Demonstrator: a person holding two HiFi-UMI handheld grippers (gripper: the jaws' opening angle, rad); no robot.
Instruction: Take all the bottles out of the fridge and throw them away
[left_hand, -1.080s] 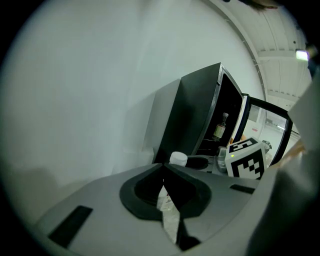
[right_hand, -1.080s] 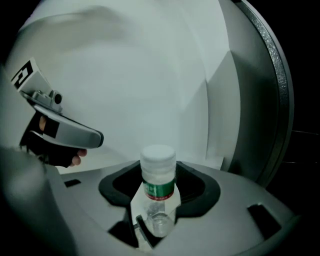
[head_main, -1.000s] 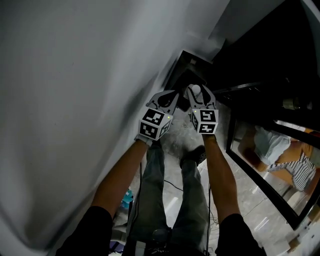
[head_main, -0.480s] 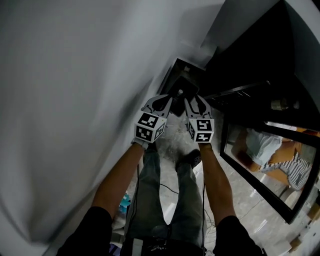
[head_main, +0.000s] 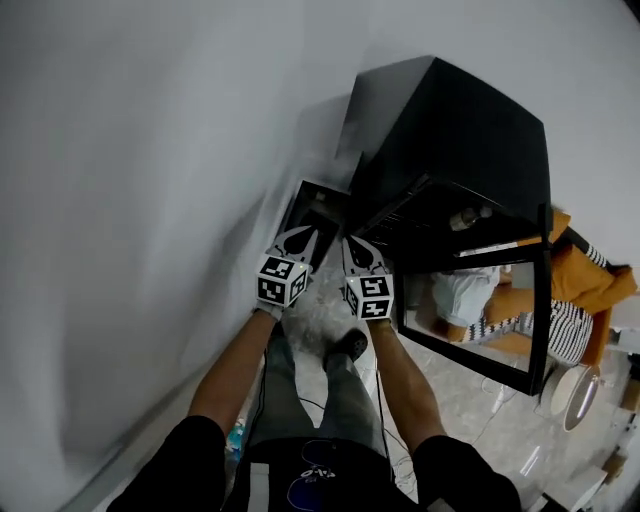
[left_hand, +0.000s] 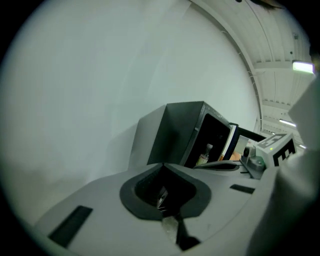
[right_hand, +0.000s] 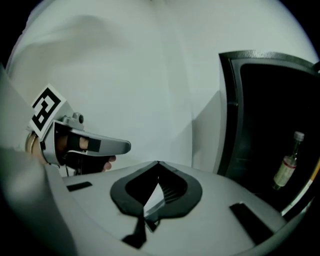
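Head view: right tool (head_main: 355, 246) just closed, empty, raised.

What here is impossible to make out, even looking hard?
Fridge shelves, head view: too dark; only one bottle shows, so any others cannot be told.
Bottle's label, right gripper view: too small to read.
Bin contents, head view: black inside.
Fridge's right side, right gripper view: cut off by the picture's edge.
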